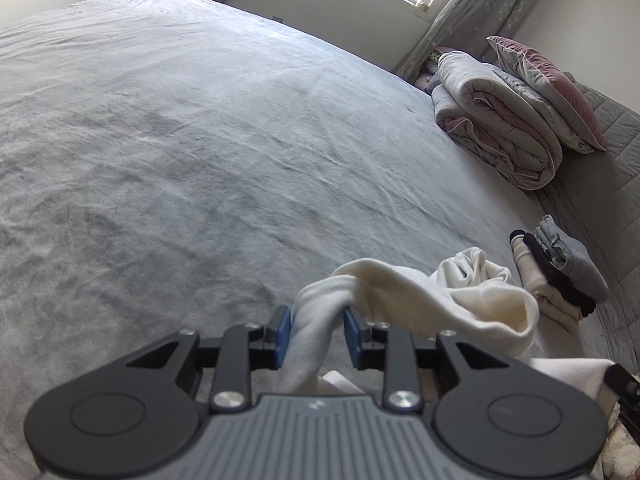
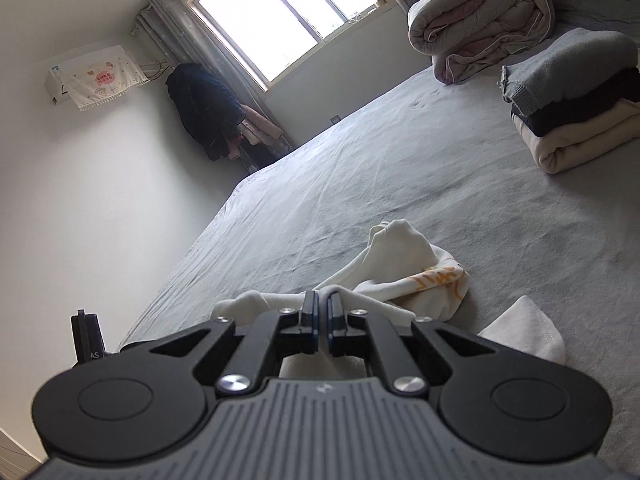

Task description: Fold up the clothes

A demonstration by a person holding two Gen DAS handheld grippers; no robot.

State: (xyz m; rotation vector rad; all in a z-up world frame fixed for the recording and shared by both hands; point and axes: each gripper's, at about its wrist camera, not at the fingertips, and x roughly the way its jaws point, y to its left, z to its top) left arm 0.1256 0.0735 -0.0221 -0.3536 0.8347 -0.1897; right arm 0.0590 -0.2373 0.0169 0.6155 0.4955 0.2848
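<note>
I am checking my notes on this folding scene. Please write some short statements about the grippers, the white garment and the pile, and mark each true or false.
1. The left gripper has white garment cloth between its fingers. True.
2. The right gripper stands wide open. False: it is nearly shut on the cloth.
3. The folded pile has a grey piece on top. True.
4. The garment is plain white. False: it bears an orange print.

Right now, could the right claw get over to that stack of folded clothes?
Probably not yet: the right claw is shut on the white shirt. The bed between it and the stack looks bare.
</note>
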